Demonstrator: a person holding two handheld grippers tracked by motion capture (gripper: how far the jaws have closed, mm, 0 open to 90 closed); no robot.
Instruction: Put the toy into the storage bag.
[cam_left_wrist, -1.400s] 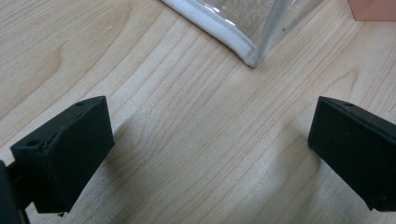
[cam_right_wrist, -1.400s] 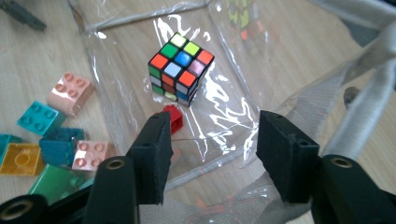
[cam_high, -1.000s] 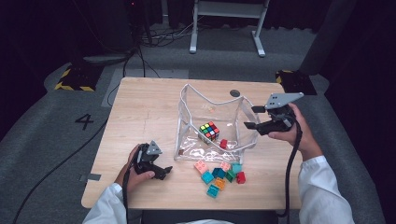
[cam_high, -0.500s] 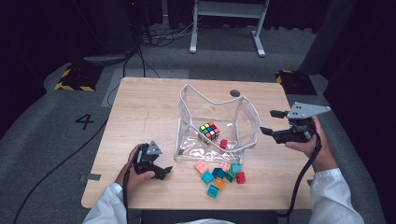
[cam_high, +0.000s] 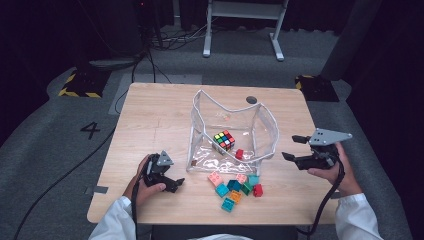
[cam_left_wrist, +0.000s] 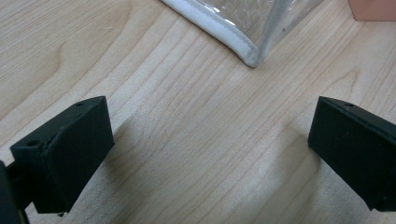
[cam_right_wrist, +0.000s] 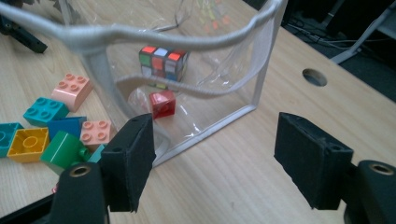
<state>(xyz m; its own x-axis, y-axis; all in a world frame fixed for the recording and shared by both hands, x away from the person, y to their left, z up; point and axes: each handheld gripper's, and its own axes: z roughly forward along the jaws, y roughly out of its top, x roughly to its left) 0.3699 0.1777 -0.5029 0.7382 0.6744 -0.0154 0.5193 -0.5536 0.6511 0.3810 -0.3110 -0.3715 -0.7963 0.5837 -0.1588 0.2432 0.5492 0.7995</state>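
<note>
A clear plastic bag (cam_high: 264, 131) stands open in the middle of the wooden table (cam_high: 160, 115). Inside it lie a Rubik's cube (cam_high: 224, 140) and a red brick (cam_high: 239, 154). Several coloured bricks (cam_high: 235, 186) lie loose in front of the bag. My right gripper (cam_high: 291, 147) hovers to the right of the bag, open and pointing at it. Its jaws have just been closing a little, with nothing between them. In the right gripper view, the cube (cam_right_wrist: 163, 61) and the red brick (cam_right_wrist: 162, 103) show through the bag wall, beyond my right gripper (cam_right_wrist: 212, 158). My left gripper (cam_high: 176, 183) rests open and empty on the table left of the bricks.
In the left gripper view, the bag's white-edged corner (cam_left_wrist: 247, 51) and a pink brick (cam_left_wrist: 373, 9) lie just ahead of my left gripper (cam_left_wrist: 205, 154). A cable hole (cam_high: 251, 100) sits behind the bag. The table's right edge is close behind my right hand.
My right gripper has moved away from the bag's right rim, out to the right and lower. The left gripper has stayed where it was.
</note>
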